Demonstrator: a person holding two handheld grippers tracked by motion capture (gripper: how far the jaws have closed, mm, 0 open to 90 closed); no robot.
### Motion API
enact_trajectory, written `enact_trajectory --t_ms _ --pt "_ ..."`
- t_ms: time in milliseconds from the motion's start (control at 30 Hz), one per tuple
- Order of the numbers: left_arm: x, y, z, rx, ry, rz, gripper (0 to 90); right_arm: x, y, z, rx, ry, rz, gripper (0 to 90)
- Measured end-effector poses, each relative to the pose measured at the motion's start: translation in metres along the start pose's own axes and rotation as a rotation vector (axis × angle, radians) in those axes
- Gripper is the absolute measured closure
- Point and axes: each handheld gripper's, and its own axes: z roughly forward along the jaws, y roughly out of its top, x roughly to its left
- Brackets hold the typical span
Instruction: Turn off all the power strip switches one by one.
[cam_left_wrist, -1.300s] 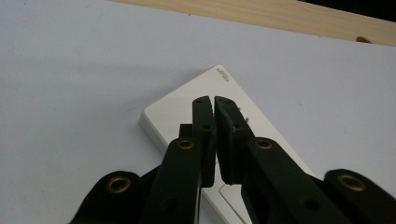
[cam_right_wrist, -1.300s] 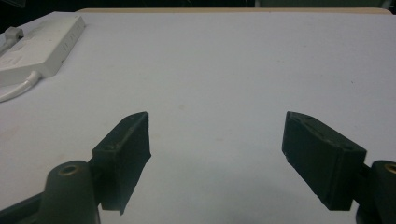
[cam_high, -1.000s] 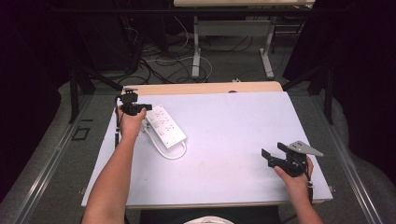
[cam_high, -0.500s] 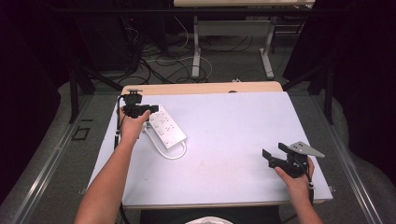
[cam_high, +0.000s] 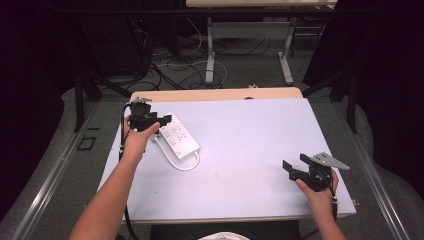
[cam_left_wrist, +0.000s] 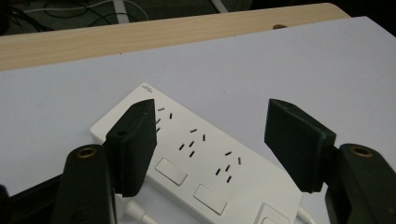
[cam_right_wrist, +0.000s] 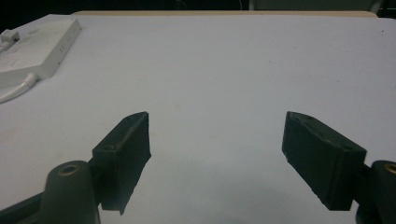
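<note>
A white power strip (cam_high: 179, 137) lies at the far left of the pale table (cam_high: 250, 135), its cord (cam_high: 182, 165) looping off the near end. My left gripper (cam_high: 164, 120) hovers over the strip's far end. In the left gripper view its jaws (cam_left_wrist: 212, 126) stand apart above the sockets of the strip (cam_left_wrist: 201, 163); they have just been opening and their pads press on nothing. My right gripper (cam_high: 294, 161) rests near the table's front right, open, with bare table between its jaws (cam_right_wrist: 217, 121). The power strip (cam_right_wrist: 37, 46) lies far off to its left.
A wooden strip (cam_high: 215, 94) runs along the table's far edge. Beyond it are cables (cam_high: 175, 65) on the floor and the legs of another table (cam_high: 210, 50). Dark curtains close in both sides.
The left gripper's jaws have spread apart and the hand has shifted slightly right over the strip. The right hand has kept still.
</note>
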Motion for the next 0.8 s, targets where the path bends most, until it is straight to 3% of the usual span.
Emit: enact_trajectory --t_ms 67,167,267,300,333,467,533,667,800 --pt "-0.002 -0.001 -0.005 -0.021 0.008 0.046 31.1 0.000 0.000 0.000 0.004 -0.004 -0.001 22.9" --pt "-0.008 -0.005 -0.014 -0.037 -0.021 0.020 29.9 0.000 0.000 -0.001 0.000 -0.006 -0.002 22.9" --pt "-0.012 -0.009 -0.021 -0.029 -0.044 0.025 26.5 -0.001 0.001 -0.001 0.000 -0.009 -0.001 22.9" --pt "-0.015 -0.011 -0.022 -0.038 -0.065 0.004 25.6 0.000 0.000 -0.001 -0.002 -0.008 0.001 22.9" --pt "-0.016 -0.013 -0.024 -0.038 -0.071 0.019 25.5 0.000 0.001 -0.001 -0.001 -0.007 -0.002 22.9" --pt "-0.023 -0.020 -0.033 -0.046 -0.104 0.012 17.8 0.000 0.001 -0.001 -0.006 -0.002 0.001 22.9" --pt "-0.026 -0.025 -0.037 -0.052 -0.112 0.013 14.9 0.000 0.001 -0.001 -0.008 -0.001 0.002 22.9" --pt "-0.028 -0.034 -0.044 -0.059 -0.128 0.020 0.3 0.000 0.001 -0.002 -0.004 -0.004 0.002 22.9" --pt "-0.028 -0.045 -0.052 -0.077 -0.134 0.012 0.5 -0.001 0.001 -0.002 -0.017 0.002 -0.010 22.9"
